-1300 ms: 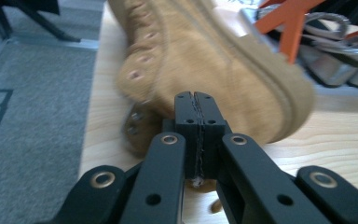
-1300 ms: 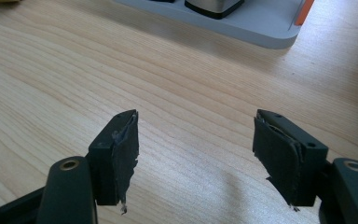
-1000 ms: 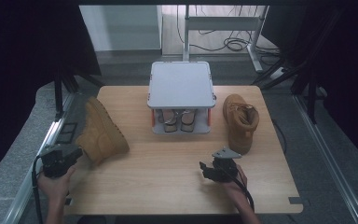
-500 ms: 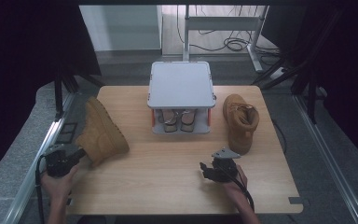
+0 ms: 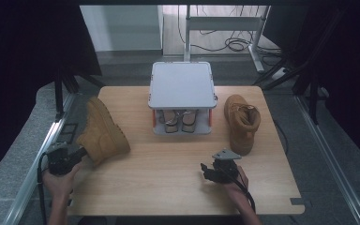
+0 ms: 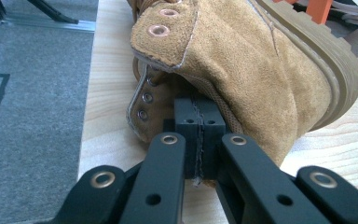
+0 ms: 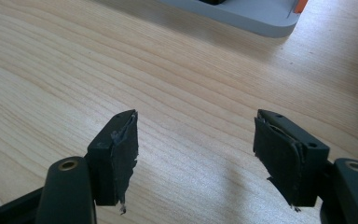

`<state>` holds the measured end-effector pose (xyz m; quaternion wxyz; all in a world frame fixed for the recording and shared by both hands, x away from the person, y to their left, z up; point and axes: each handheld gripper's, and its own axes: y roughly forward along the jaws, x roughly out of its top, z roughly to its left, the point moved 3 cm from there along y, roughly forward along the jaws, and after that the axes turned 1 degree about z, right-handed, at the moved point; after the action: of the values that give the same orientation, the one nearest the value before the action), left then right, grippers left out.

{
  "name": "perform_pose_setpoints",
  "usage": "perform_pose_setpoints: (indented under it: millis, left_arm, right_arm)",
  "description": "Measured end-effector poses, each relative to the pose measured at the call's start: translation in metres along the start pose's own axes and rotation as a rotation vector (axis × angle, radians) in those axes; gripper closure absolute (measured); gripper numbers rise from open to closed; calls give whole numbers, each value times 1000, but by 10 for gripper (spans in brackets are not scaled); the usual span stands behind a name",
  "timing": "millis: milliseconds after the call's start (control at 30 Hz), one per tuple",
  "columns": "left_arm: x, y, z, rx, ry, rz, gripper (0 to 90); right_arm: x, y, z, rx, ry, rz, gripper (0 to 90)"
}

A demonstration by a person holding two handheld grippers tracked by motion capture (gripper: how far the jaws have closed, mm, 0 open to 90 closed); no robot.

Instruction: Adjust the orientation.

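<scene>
A tan suede boot [image 5: 101,131] lies tipped on its side at the table's left, with its sole [image 6: 317,51] turned up and away. My left gripper [image 5: 80,152] is shut, its pads together [image 6: 199,114], and the tips rest against the boot's collar by the eyelets. I cannot tell whether any material is pinched. A second tan boot [image 5: 241,122] stands upright at the right. My right gripper [image 5: 206,169] sits low over the bare wood near the front, open [image 7: 198,128], with nothing between its pads.
A grey lidded rack [image 5: 183,84] stands at the table's middle back, with a pair of shoes [image 5: 178,119] on its lower shelf. Its base [image 7: 242,14] lies ahead of the right gripper. The wooden table [image 5: 168,187] ends just left of the tipped boot.
</scene>
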<state>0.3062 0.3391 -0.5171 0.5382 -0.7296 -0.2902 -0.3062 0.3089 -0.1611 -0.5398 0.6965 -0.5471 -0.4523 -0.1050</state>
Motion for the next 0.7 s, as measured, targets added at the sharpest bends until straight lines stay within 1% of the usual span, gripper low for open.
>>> perform_pose_setpoints:
  millis: [233, 500, 600, 700]
  left_arm:
    - [9, 3, -7, 1, 14, -8, 895]
    - [28, 8, -21, -18, 38, -25, 895]
    - [38, 10, -29, -33, 51, -29, 895]
    - [54, 17, -39, -58, 62, -27, 893]
  right_arm:
    - [1, -2, -2, -2, 8, -7, 309]
    - [1, -3, -4, -7, 15, -9, 309]
    - [1, -4, -5, -8, 19, -12, 309]
    - [2, -4, -5, -10, 18, -14, 309]
